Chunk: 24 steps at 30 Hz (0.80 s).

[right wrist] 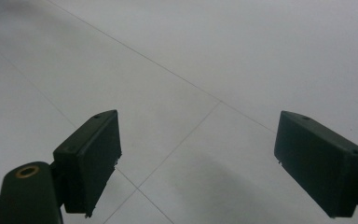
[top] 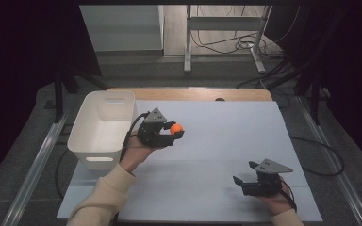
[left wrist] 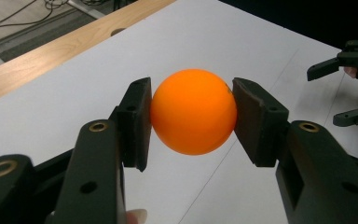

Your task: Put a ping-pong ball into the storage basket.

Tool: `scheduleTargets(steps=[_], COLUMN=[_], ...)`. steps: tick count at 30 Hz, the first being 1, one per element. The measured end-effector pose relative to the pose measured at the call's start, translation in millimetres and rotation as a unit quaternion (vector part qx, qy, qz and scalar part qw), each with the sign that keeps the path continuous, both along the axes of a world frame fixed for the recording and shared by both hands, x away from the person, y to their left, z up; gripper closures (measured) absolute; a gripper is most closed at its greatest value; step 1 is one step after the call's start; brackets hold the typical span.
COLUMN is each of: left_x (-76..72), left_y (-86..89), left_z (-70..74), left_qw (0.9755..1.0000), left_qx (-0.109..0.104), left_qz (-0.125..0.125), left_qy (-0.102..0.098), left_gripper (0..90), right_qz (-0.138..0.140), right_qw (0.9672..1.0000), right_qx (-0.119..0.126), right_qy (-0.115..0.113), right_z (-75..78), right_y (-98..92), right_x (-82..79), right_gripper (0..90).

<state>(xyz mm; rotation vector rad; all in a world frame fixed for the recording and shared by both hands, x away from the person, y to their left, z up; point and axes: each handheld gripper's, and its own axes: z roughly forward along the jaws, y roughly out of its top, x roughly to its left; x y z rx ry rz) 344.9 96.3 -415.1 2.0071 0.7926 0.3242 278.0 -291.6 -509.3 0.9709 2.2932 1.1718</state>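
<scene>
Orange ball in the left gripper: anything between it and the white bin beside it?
Nothing visible. The left gripper is shut on the orange ball above the table; the white bin is open-topped, with only the gripper's own body and hand between them.

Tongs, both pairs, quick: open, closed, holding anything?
Left tongs: closed on the orange ball.
Right tongs: open, holding nothing, over the white table.

I'm seeing white bin (top: 102, 128) blocking left of left gripper (top: 175, 133); sheet (top: 226, 136) lying bare toward right gripper (top: 246, 173)
</scene>
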Motion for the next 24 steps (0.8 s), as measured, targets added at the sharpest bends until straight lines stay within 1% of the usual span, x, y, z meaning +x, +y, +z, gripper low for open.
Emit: scheduleTargets(steps=[10,19,24], left_x=[-2.2,-3.8,-4.9], left_y=[6.5,16.9,20.4], left_z=[2.9,7.0,8.8], left_qw=[0.9999,0.9998,0.9997], left_qx=[0.003,-0.005,-0.004], left_qz=[0.008,0.019,0.022], left_qy=[-0.006,-0.01,-0.012], left_gripper=[50.1,50.0,50.0], right_qz=[0.001,-0.001,-0.001], right_qw=[1.0,1.0,1.0], right_qx=[-0.002,-0.005,-0.005], right_qy=[0.0,0.0,0.0], right_z=[0.2,0.1,0.0], right_y=[0.2,0.4,0.5], right_x=[-0.2,0.0,0.0], right_gripper=[15.3,15.3,15.3])
